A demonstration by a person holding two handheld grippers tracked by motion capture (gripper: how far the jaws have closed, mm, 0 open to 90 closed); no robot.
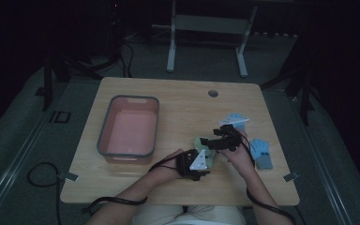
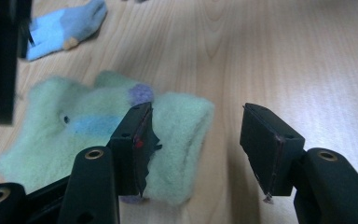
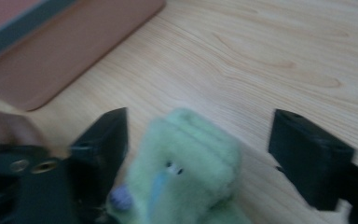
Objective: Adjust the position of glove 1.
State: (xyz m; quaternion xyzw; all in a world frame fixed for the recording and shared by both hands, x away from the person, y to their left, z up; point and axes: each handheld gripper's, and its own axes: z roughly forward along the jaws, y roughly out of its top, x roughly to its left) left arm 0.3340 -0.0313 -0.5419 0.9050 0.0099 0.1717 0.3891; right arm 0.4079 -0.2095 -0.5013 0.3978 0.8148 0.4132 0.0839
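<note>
Both grippers are working at the green sock (image 2: pixel 98 135) lying on the surface (image 1: pixel 187 101): left gripper (image 2: pixel 196 144) and right gripper (image 3: pixel 198 154) are straddling it, released. Nothing is lying in the pink bin (image 1: pixel 104 136) yet; blue socks (image 1: pixel 261 151) are waiting nearby.

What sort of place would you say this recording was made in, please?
Probably a dim lab or workshop: a lone wooden table on grey carpet, another table's metal legs behind, cables on the floor.
</note>
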